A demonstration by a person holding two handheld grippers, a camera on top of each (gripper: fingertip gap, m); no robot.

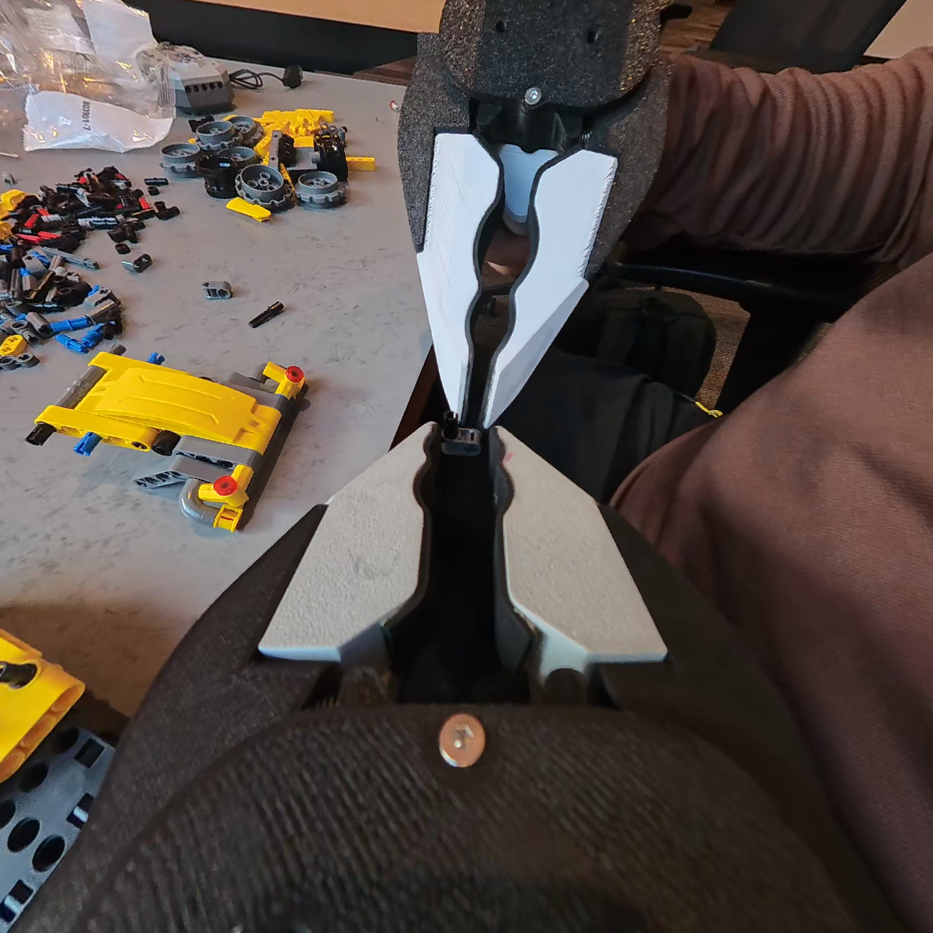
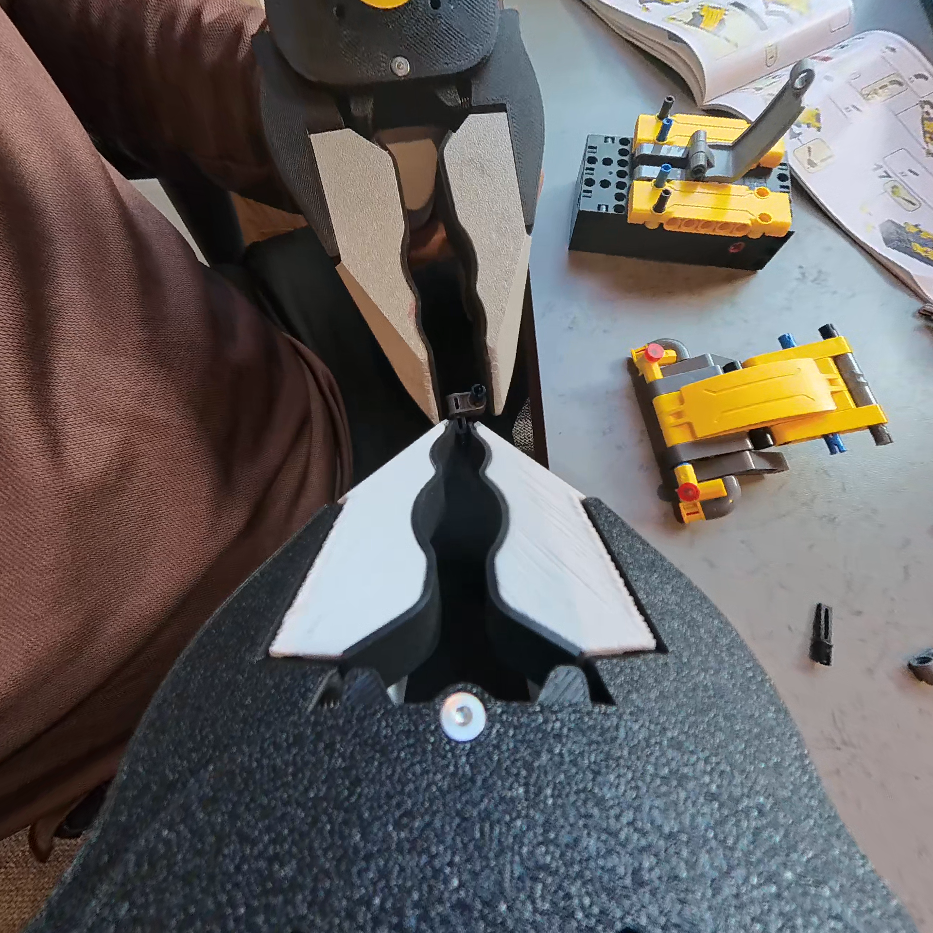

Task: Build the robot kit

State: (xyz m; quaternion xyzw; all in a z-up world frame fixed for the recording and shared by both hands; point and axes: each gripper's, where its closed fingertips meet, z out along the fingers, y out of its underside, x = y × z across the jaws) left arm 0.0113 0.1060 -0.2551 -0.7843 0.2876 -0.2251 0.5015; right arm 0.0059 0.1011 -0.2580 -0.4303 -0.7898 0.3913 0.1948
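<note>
My left gripper has grey fingers and is shut on a small black connector piece at its tips. My right gripper has white fingers and is shut on a thin black pin. The two grippers meet tip to tip just off the table's edge, above a person's lap. The pin touches the connector. In the left wrist view the right gripper comes in from above. In the right wrist view the left gripper comes in from above.
On the grey table lie a yellow and grey sub-assembly, a black block with yellow beams and a grey lever, an open booklet, piles of loose parts, wheels, plastic bags and a loose black pin. Brown sleeves flank the grippers. The grippers are tip to tip, or close to it.
</note>
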